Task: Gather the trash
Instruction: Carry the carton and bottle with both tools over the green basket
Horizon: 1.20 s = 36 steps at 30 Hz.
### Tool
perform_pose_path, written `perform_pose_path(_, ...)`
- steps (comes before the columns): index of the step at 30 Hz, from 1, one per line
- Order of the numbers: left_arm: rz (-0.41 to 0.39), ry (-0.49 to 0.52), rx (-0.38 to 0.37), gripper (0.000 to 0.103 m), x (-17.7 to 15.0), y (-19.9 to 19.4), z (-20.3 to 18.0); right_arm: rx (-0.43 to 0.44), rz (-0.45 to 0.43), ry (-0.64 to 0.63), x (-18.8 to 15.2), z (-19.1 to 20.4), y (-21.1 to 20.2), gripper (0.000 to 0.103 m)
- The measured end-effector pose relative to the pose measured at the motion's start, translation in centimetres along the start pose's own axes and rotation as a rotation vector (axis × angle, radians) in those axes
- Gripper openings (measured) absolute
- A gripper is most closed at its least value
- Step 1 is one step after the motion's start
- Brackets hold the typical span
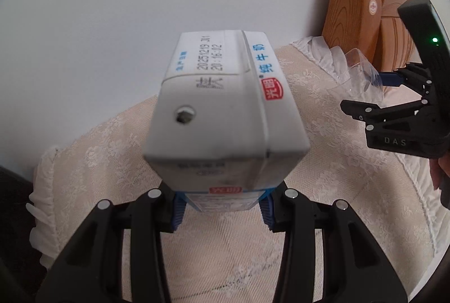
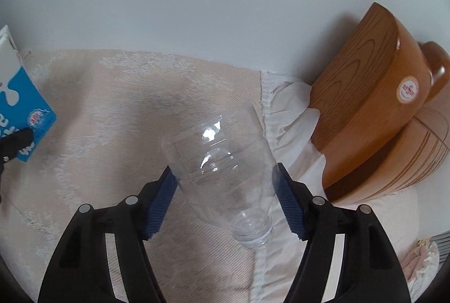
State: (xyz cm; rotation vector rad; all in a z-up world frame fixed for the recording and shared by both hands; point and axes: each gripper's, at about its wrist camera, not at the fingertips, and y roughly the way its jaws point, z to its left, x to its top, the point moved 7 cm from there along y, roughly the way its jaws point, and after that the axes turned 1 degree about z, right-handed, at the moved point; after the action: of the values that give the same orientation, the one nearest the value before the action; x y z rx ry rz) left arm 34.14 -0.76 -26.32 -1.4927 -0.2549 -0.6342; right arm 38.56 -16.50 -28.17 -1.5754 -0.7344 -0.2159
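Observation:
My left gripper (image 1: 222, 203) is shut on a white and blue milk carton (image 1: 222, 111), held upright above the lace tablecloth (image 1: 323, 162); its top with the punched straw hole faces the camera. The carton also shows at the left edge of the right wrist view (image 2: 19, 94). My right gripper (image 2: 225, 207) is shut on a clear plastic bottle (image 2: 225, 168), neck pointing toward the camera, no cap. In the left wrist view the right gripper (image 1: 393, 89) is at the far right with the bottle (image 1: 357, 72) in it.
Wooden boxes (image 2: 371, 117) lean against the white wall at the back right, also visible in the left wrist view (image 1: 362, 18). The cloth's white frilled edge (image 2: 292, 111) lies beside them. A crumpled cloth (image 2: 422, 260) lies at the lower right.

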Motion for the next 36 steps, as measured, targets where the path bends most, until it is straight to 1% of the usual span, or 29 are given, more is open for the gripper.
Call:
perform_pose_path(3, -0.012, 0.005, -0.001, 0.042, -1.9, -2.6, -1.0, 0.072, -0.029, 0.06, -3.0, 2.4, -4.6, 0.07)
perform_pose_path(5, -0.015, 0.014, -0.017, 0.042, -3.7, -4.6, -1.9, 0.1, -0.039, 0.083, -4.6, 3.5, -6.9, 0.07)
perform_pose_path(8, -0.03, 0.017, -0.022, 0.042, -6.4, -7.9, -3.3, 0.15, -0.059, 0.135, -8.2, 5.1, -11.6, 0.07)
perform_pose_path(11, -0.045, 0.024, -0.033, 0.042, -9.8, -12.1, -4.4, 0.157, -0.077, 0.162, -11.6, 6.7, -15.1, 0.07)
perform_pose_path(12, -0.044, 0.024, -0.041, 0.042, -11.0, -13.3, -4.9, 0.17, -0.086, 0.187, -13.6, 7.1, -17.0, 0.07)
perform_pose_path(14, -0.037, 0.028, -0.066, 0.042, -13.3, -15.5, -6.0, 0.188, -0.105, 0.227, -16.3, 7.6, -19.4, 0.07)
perform_pose_path(15, -0.032, 0.036, -0.076, 0.042, -14.4, -16.3, -6.6, 0.191, -0.111, 0.24, -17.2, 7.6, -20.1, 0.07)
perform_pose_path(17, -0.019, 0.062, -0.082, 0.042, -16.8, -18.0, -8.0, 0.194, -0.131, 0.289, -20.6, 7.6, -22.6, 0.07)
perform_pose_path(18, -0.014, 0.072, -0.083, 0.042, -18.1, -19.0, -8.6, 0.195, -0.132, 0.301, -21.6, 7.8, -23.3, 0.07)
perform_pose_path(20, -0.009, 0.093, -0.103, 0.042, -20.5, -20.9, -10.0, 0.197, -0.133, 0.346, -24.9, 7.3, -25.0, 0.07)
perform_pose_path(21, -0.005, 0.103, -0.114, 0.042, -21.3, -21.4, -11.1, 0.195, -0.131, 0.357, -25.8, 7.2, -25.5, 0.07)
perform_pose_path(23, -0.006, 0.131, -0.134, 0.042, -22.8, -22.5, -13.0, 0.179, -0.124, 0.396, -29.0, 6.4, -26.9, 0.07)
perform_pose_path(24, -0.007, 0.155, -0.143, 0.042, -23.6, -23.1, -14.2, 0.172, -0.123, 0.406, -29.9, 6.2, -27.4, 0.07)
perform_pose_path(25, -0.009, 0.183, -0.153, 0.042, -24.2, -23.6, -15.5, 0.155, -0.126, 0.427, -31.5, 5.5, -28.1, 0.07)
perform_pose_path(27, -0.02, 0.261, -0.183, 0.042, -25.6, -24.5, -18.5, 0.126, -0.131, 0.459, -34.0, 4.4, -29.1, 0.07)
perform_pose_path(28, -0.019, 0.308, -0.201, 0.042, -26.4, -24.8, -20.2, 0.099, -0.136, 0.485, -35.9, 3.4, -30.0, 0.07)
perform_pose_path(29, -0.017, 0.364, -0.227, 0.042, -27.3, -25.1, -22.2, 0.081, -0.135, 0.502, -37.2, 2.7, -30.5, 0.07)
perform_pose_path(30, -0.012, 0.423, -0.261, 0.042, -28.4, -25.3, -24.2, 0.046, -0.129, 0.535, -39.5, 1.5, -31.5, 0.07)
perform_pose_path(32, 0.005, 0.547, -0.315, 0.042, -30.9, -25.3, -28.2, 0.006, -0.118, 0.575, -42.1, 0.1, -32.4, 0.07)
perform_pose_path(33, 0.011, 0.61, -0.347, 0.042, -32.3, -25.2, -30.2, -0.029, -0.103, 0.616, -44.6, -0.9, -33.1, 0.07)
perform_pose_path(34, 0.025, 0.666, -0.368, 0.042, -33.6, -25.0, -31.9, -0.047, -0.093, 0.64, -45.9, -1.5, -33.6, 0.07)
perform_pose_path(36, 0.058, 0.765, -0.431, 0.042, -36.2, -24.7, -35.3, -0.093, -0.062, 0.71, -49.7, -2.8, -34.5, 0.07)
